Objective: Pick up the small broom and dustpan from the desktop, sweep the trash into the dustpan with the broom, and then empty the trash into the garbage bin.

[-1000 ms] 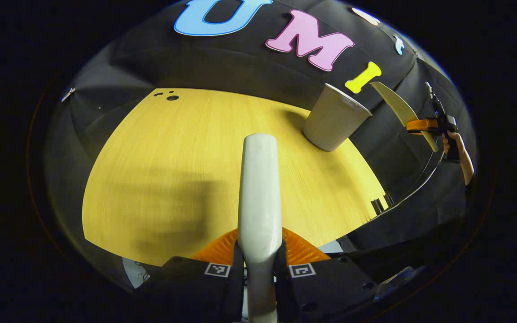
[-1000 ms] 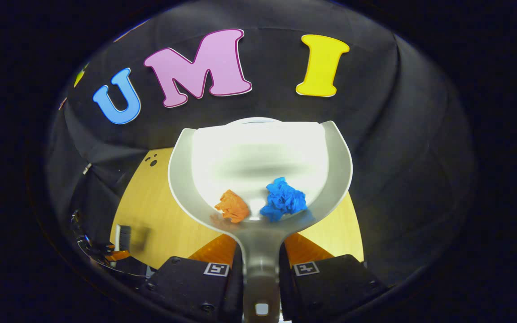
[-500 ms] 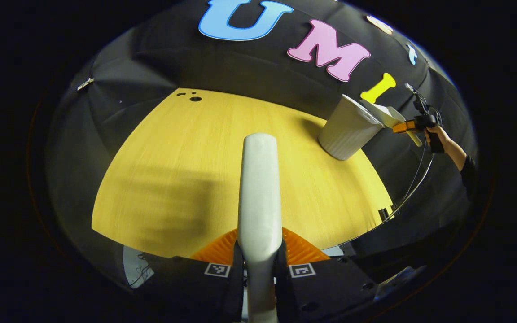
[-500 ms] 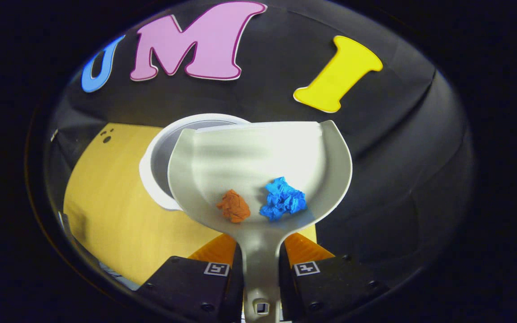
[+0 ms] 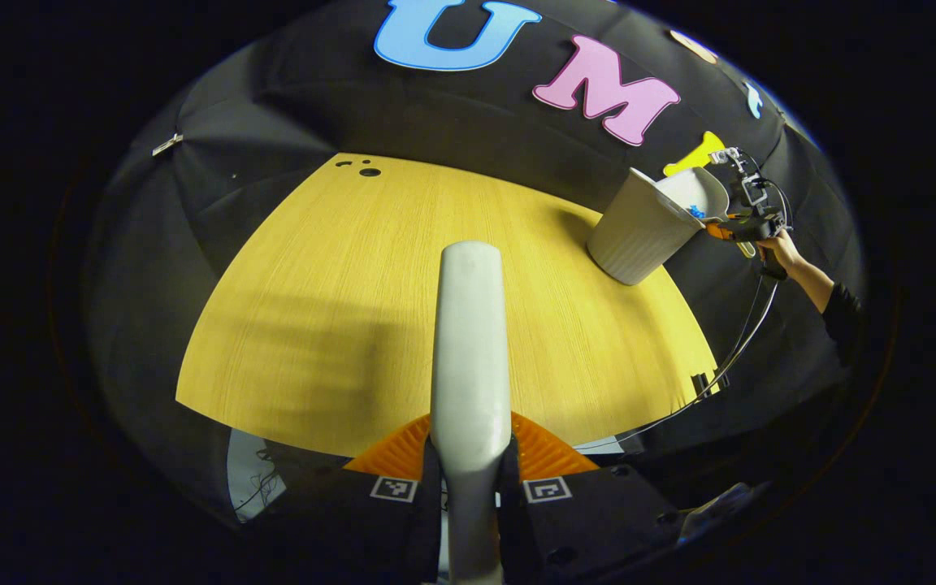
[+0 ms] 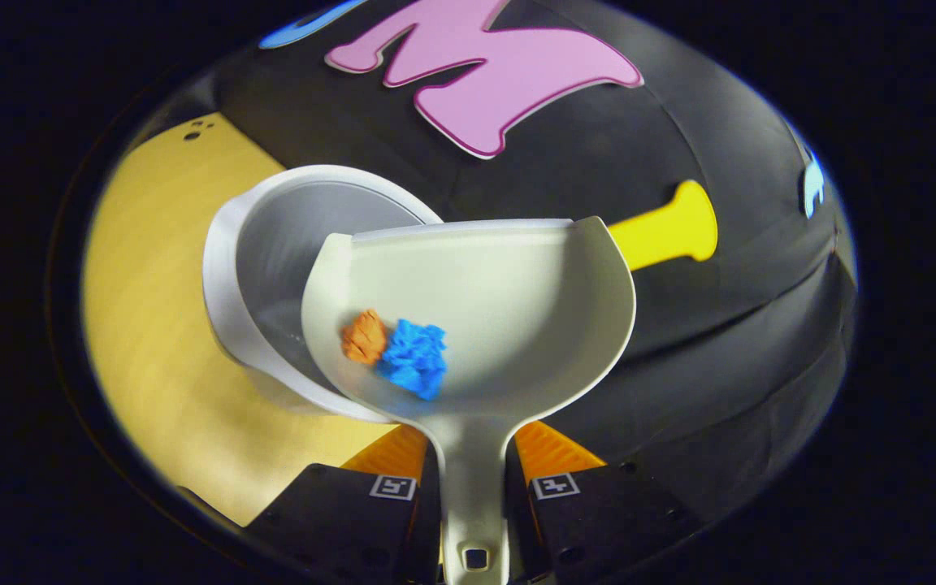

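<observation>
Your right gripper (image 6: 472,487) has both fingers pressed on the handle of the pale dustpan (image 6: 509,309), which you hold tilted over the garbage bin (image 6: 273,244), its left edge overlapping the bin's open mouth. Inside the pan, a crumpled orange scrap (image 6: 365,335) and a crumpled blue scrap (image 6: 414,367) lie touching each other against the pan's left wall, the side nearest the bin; neither has dropped in. The bin stands on the yellow wood-grain desktop (image 6: 151,341), near its far edge by the black cloth wall. Your left gripper (image 5: 472,487) is clamped on the pale broom handle (image 5: 468,341), which runs straight up the middle of the left gripper view; the bristles are out of sight. From that side, the bin (image 5: 639,236) sits at the desktop's (image 5: 338,309) far right corner, with the dustpan (image 5: 699,193) tipped at its rim and your hand (image 5: 777,248) just right of the bin, holding the other gripper. A speck of blue at the bin's rim is probably the blue scrap, though it is too small to be sure. The only markings on either gripper are small square black-and-white code tags (image 6: 391,486) on the fingers, carrying no readable writing.
</observation>
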A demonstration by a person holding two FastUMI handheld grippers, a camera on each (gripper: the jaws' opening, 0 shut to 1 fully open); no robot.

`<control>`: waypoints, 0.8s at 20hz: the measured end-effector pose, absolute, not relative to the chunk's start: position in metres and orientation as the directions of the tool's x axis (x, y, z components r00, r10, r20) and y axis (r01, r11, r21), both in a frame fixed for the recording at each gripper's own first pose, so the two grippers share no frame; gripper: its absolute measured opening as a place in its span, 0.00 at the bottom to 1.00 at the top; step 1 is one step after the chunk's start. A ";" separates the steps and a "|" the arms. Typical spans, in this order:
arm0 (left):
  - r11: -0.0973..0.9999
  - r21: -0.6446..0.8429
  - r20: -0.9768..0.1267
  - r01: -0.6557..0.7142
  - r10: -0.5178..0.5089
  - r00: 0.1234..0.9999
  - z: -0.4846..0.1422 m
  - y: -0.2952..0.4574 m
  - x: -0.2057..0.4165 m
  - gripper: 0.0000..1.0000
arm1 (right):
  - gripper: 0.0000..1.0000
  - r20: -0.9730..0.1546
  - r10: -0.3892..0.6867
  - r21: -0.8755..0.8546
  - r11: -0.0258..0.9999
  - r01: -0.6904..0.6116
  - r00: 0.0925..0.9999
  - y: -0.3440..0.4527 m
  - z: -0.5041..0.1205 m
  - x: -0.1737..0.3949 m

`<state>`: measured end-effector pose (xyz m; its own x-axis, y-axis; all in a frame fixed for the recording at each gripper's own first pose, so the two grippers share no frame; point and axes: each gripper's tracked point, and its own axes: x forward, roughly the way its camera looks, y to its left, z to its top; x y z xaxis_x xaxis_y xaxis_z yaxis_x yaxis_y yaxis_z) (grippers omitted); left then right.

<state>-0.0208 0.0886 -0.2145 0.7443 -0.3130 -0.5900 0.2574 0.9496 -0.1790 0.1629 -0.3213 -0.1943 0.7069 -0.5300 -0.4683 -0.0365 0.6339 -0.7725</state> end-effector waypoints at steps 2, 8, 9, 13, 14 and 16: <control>0.946 -0.177 -0.597 0.272 -0.323 0.734 -0.213 0.080 -0.023 0.33 | 0.37 -0.428 -0.546 -0.808 0.589 -0.034 0.720 -0.326 -0.194 0.165; 0.939 -0.144 -0.589 0.313 -0.336 0.735 -0.204 0.057 -0.012 0.33 | 0.37 -0.343 -0.564 -0.893 0.445 -0.074 0.751 -0.327 -0.191 0.172; 0.936 -0.149 -0.584 0.318 -0.343 0.735 -0.203 0.052 -0.012 0.33 | 0.37 -0.331 -0.565 -0.904 0.419 -0.083 0.756 -0.326 -0.190 0.173; 0.931 -0.172 -0.576 0.321 -0.360 0.734 -0.202 0.036 -0.009 0.31 | 0.37 -0.247 -0.596 -0.955 0.285 -0.086 0.764 -0.326 -0.185 0.177; 0.929 -0.171 -0.579 0.327 -0.363 0.730 -0.202 0.033 -0.010 0.31 | 0.37 -0.222 -0.607 -0.966 0.242 -0.088 0.764 -0.327 -0.184 0.177; 0.930 -0.143 -0.591 0.338 -0.354 0.725 -0.207 0.032 -0.008 0.33 | 0.37 -0.183 -0.625 -0.981 0.163 -0.102 0.759 -0.332 -0.183 0.178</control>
